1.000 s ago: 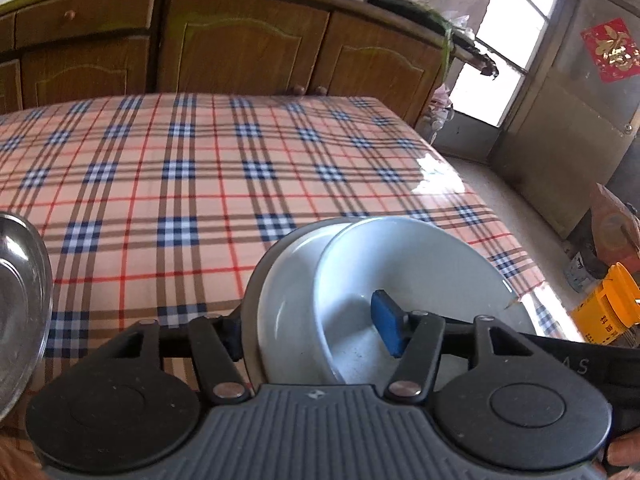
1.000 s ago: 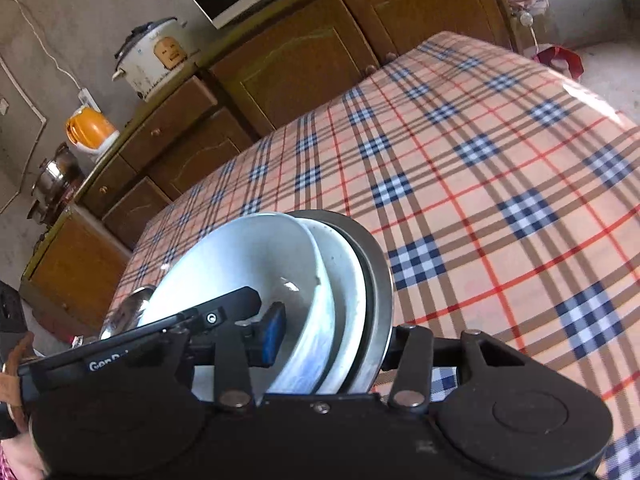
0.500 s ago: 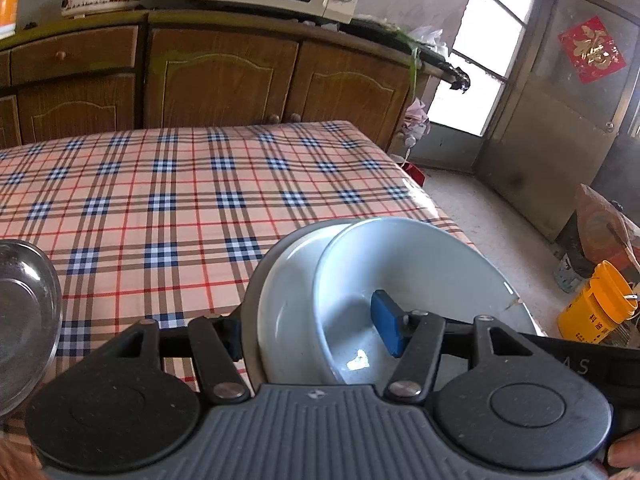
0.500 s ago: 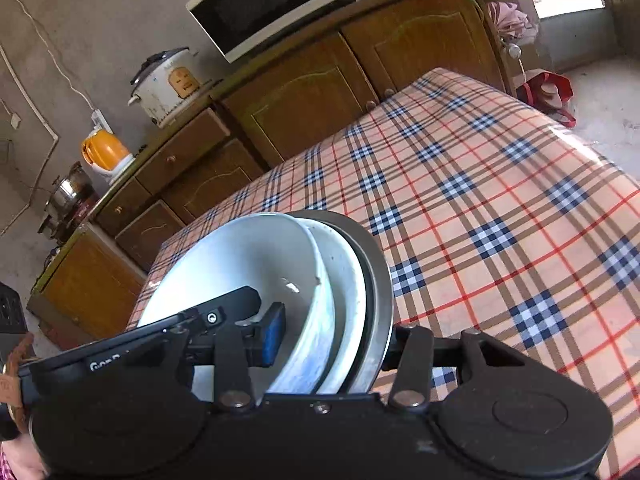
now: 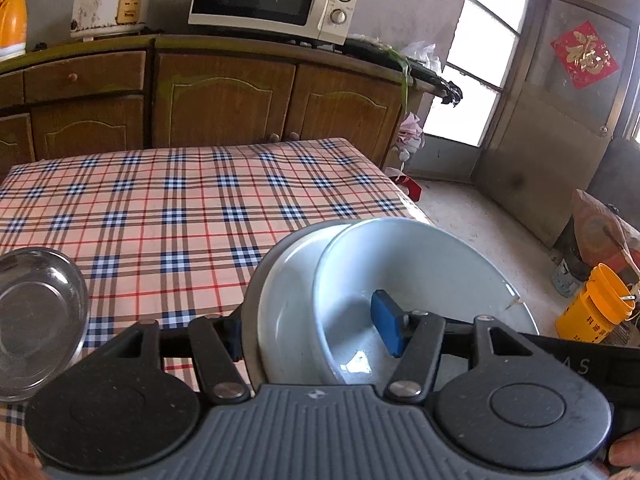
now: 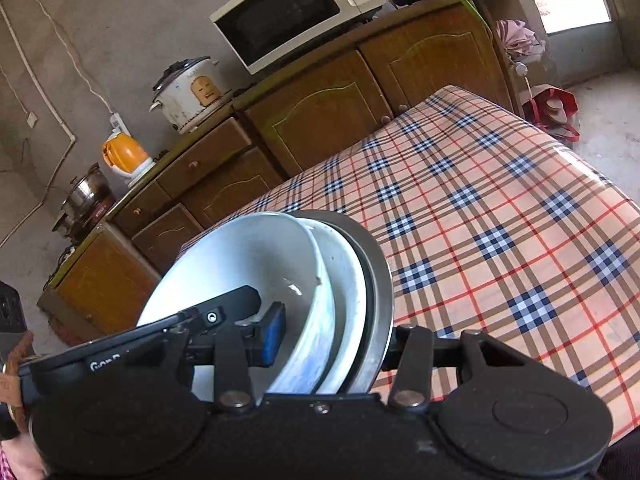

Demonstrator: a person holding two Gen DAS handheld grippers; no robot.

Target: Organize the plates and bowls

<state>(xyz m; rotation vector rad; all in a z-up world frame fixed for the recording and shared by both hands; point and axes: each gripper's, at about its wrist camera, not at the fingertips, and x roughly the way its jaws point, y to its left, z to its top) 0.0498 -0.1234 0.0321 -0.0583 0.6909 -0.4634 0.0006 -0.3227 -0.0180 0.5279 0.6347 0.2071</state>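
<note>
Stack (image 5: 400, 280): a white bowl nested in a white plate, backed by a grey metal plate, held in the air above the near edge of the desk (image 5: 200, 208).
Facing: the stack stands on edge, hollow side turned toward the left claw's right-hand side; in the right wrist view (image 6: 256, 264) it opens to the left.
Left claw (image 5: 312, 330): partly closed, clamping the stack's rim, blue pad inside the bowl, other finger behind the metal plate.
Right claw (image 6: 332, 336): partly closed on the same stack, blue pad inside the bowl.
Steel dish (image 5: 36, 320): lies on the checked cloth at the left.
Writing: red door decoration (image 5: 584, 58) bears a gold character; the microwave (image 5: 272, 0) brand is too small to read.
</note>
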